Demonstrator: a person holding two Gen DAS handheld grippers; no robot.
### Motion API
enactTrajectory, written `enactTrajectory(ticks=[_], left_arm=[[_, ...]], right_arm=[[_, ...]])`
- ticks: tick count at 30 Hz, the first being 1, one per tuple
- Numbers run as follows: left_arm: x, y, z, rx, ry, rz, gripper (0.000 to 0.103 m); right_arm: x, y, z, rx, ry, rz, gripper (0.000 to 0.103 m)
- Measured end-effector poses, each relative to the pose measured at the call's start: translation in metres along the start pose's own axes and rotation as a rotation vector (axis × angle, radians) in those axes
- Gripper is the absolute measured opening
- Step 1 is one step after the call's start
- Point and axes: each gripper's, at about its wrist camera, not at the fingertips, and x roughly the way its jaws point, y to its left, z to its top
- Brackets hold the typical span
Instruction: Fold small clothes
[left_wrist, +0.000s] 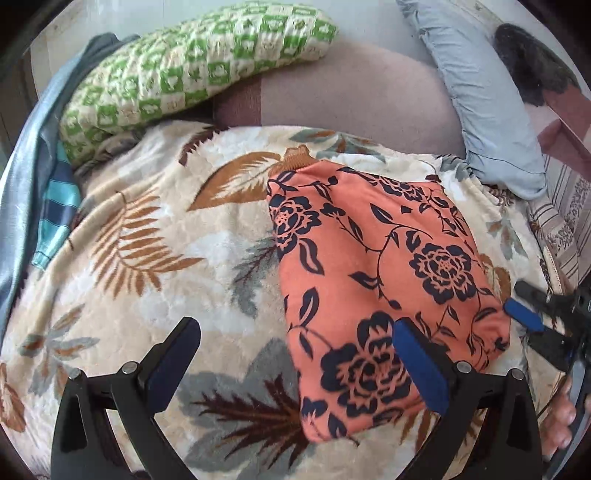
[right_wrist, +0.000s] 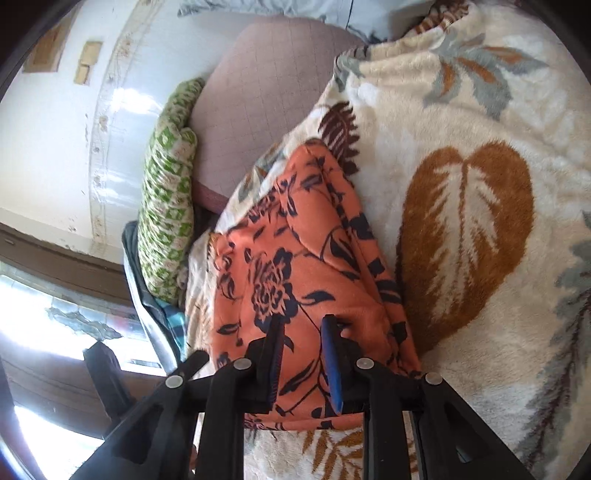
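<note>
With the orange floral garment (left_wrist: 373, 280) folded on the blanket (left_wrist: 155, 258), the left gripper (left_wrist: 295, 373) gapes empty and the right gripper (right_wrist: 303, 354) straddles its edge, pads slack, so smoothing or setting aside looks next.

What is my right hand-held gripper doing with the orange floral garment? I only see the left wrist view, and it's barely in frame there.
Observer: In the right wrist view, the near edge of the orange floral garment lies between the fingers of the right hand-held gripper. I cannot tell whether the pads press it.
Operator: Is the garment folded over on that side?
Observer: Yes, its edge beside the leaf-print blanket shows several stacked layers.
</note>
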Motion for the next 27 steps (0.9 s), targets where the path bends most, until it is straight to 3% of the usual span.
enactTrajectory(ticks=[1,2,6,10,14,18,27], left_arm=[[-0.013,0.003,-0.008,0.010,-0.035,0.008,0.103],[-0.026,0.006,-0.017,0.022,-0.075,0.014,0.103],[-0.048,0.022,-0.040,0.055,-0.221,0.102,0.103],[-0.042,0.034,-0.047,0.032,-0.262,0.132,0.103],[-0.033,0.039,-0.044,0.017,-0.243,0.095,0.103],[-0.037,0.039,-0.039,0.034,-0.291,0.135,0.103],[-0.031,0.056,-0.030,0.000,-0.280,0.140,0.103]], right_arm=[[-0.008,-0.004,0.001,0.025,-0.029,0.015,0.064],[-0.016,-0.006,0.001,0.040,-0.069,0.023,0.081],[-0.029,-0.001,-0.003,0.025,-0.142,0.011,0.081],[-0.019,0.013,-0.014,-0.029,-0.124,-0.021,0.081],[-0.011,0.029,-0.028,-0.131,-0.124,-0.067,0.081],[-0.003,0.042,-0.033,-0.212,-0.134,-0.078,0.081],[0.013,0.038,-0.029,-0.209,-0.128,-0.128,0.081]])
